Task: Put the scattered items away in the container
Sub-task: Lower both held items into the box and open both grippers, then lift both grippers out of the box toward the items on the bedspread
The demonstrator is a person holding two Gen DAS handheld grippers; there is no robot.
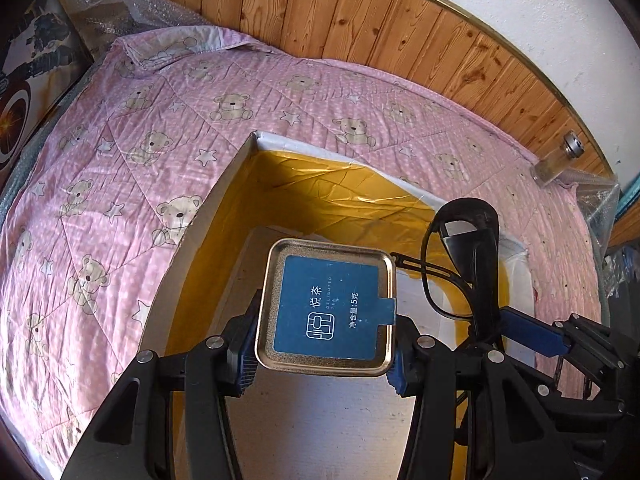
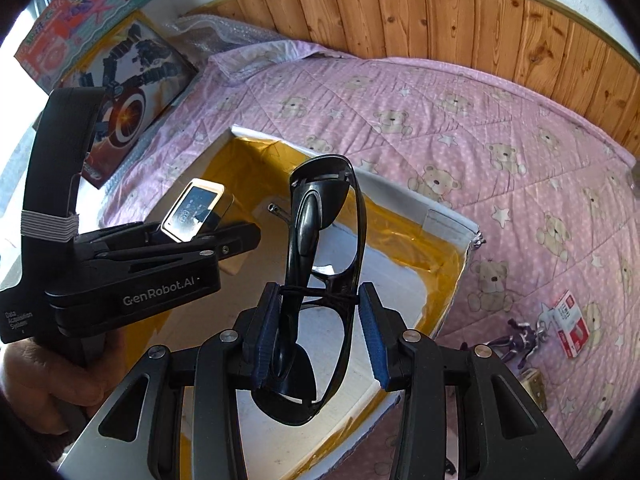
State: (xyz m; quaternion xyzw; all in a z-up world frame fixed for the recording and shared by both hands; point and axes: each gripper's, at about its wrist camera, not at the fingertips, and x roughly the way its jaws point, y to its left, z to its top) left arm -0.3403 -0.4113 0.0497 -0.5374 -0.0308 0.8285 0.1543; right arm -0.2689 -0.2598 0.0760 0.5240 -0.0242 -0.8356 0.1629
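while jaws clamp a tin (image 1: 326,308) and sunglasses (image 2: 320,292), pink bear quilt (image 1: 120,160) meets wood panelling (image 1: 360,20).

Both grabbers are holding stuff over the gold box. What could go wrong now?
1. The sunglasses sit loosely between the right gripper's jaws, with a gap on one side, so they might slip out early.
2. The two grippers crowd together above the box; the tea tin in the left gripper could bump the sunglasses.

Box (image 1: 224,184) floor mostly hidden; purple figure (image 2: 520,338) too small.
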